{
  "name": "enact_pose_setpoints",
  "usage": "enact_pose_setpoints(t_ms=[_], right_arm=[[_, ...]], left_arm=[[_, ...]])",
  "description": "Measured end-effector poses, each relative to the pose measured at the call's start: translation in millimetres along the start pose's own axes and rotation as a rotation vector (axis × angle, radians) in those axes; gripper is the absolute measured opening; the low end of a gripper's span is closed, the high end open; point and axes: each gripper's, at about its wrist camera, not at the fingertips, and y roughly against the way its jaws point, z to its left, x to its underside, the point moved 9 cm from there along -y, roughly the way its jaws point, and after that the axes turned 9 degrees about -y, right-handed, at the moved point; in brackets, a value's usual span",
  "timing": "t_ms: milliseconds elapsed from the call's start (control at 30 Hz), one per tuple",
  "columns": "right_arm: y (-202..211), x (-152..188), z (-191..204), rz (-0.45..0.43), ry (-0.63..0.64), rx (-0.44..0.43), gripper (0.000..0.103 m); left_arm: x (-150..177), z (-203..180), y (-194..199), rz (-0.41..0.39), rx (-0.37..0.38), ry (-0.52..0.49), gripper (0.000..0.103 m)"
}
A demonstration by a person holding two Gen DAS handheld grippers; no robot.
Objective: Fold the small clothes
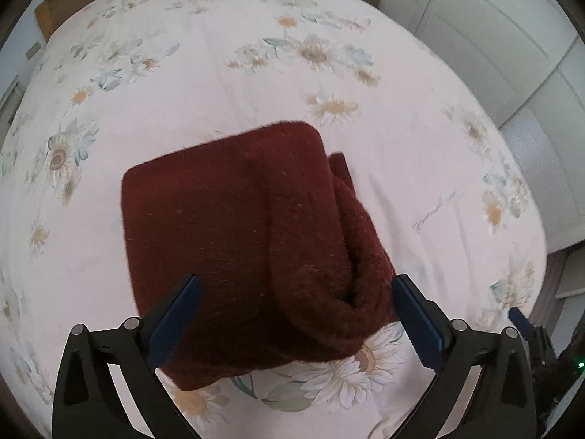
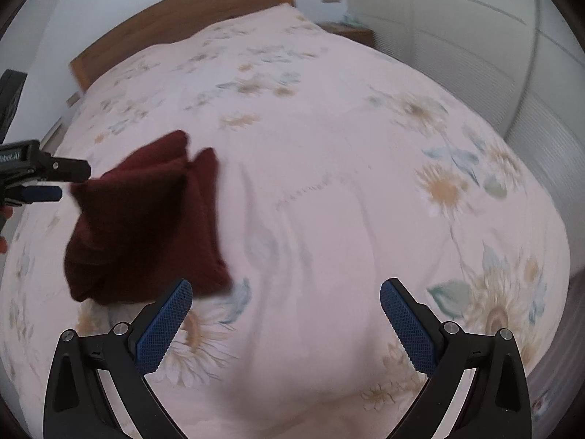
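A dark red knitted garment (image 1: 234,241) lies folded into a thick square on the floral bed cover (image 1: 256,84). My left gripper (image 1: 296,292) is open, its blue pads either side of the garment's near edge and not closed on it. In the right wrist view the same garment (image 2: 146,219) lies at the left. My right gripper (image 2: 285,300) is open and empty over bare bed cover (image 2: 329,183), to the right of the garment. The left gripper (image 2: 55,179) shows at the left edge, beside the garment.
A wooden headboard (image 2: 182,11) runs along the far side of the bed. White wardrobe doors (image 2: 475,36) stand to the right, with a small wooden bedside table (image 2: 351,33) in the corner. The bed's right edge (image 1: 548,241) drops off near the wardrobe.
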Motion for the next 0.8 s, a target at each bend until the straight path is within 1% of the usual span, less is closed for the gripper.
enact_pose_setpoints(t_ms=[67, 233, 300, 400, 500, 567, 600, 633, 667, 700, 800], right_arm=[[3, -8, 17, 0.001, 0.044, -0.009, 0.103], [6, -38, 74, 0.015, 0.153, -0.047, 0.103], [1, -52, 98, 0.031, 0.196, -0.048, 0.103], [-11, -67, 130, 0.073, 0.232, -0.068, 0.103], [-34, -80, 164, 0.152, 0.226, -0.115, 0.102], [-50, -84, 178, 0.184, 0.209, -0.135, 0.102], [-59, -83, 182, 0.206, 0.201, -0.124, 0.099], [-67, -80, 185, 0.234, 0.195, -0.118, 0.092], [-77, -76, 188, 0.266, 0.189, -0.112, 0.088], [-84, -71, 190, 0.292, 0.185, -0.106, 0.083], [-104, -53, 190, 0.368, 0.194, -0.086, 0.082]], left_arm=[[3, 11, 11, -0.014, 0.033, 0.038, 0.101], [16, 43, 31, -0.036, 0.032, 0.093, 0.102], [26, 60, 34, -0.028, 0.011, 0.108, 0.102], [49, 85, 35, -0.016, -0.045, 0.103, 0.102], [72, 99, 33, -0.009, -0.058, 0.107, 0.102], [86, 106, 33, -0.007, -0.046, 0.124, 0.102], [91, 108, 33, -0.006, -0.041, 0.13, 0.102], [94, 111, 33, -0.007, -0.038, 0.14, 0.102], [97, 115, 35, -0.014, -0.041, 0.158, 0.102], [98, 118, 36, -0.022, -0.042, 0.17, 0.102], [97, 126, 39, -0.033, -0.032, 0.188, 0.102]])
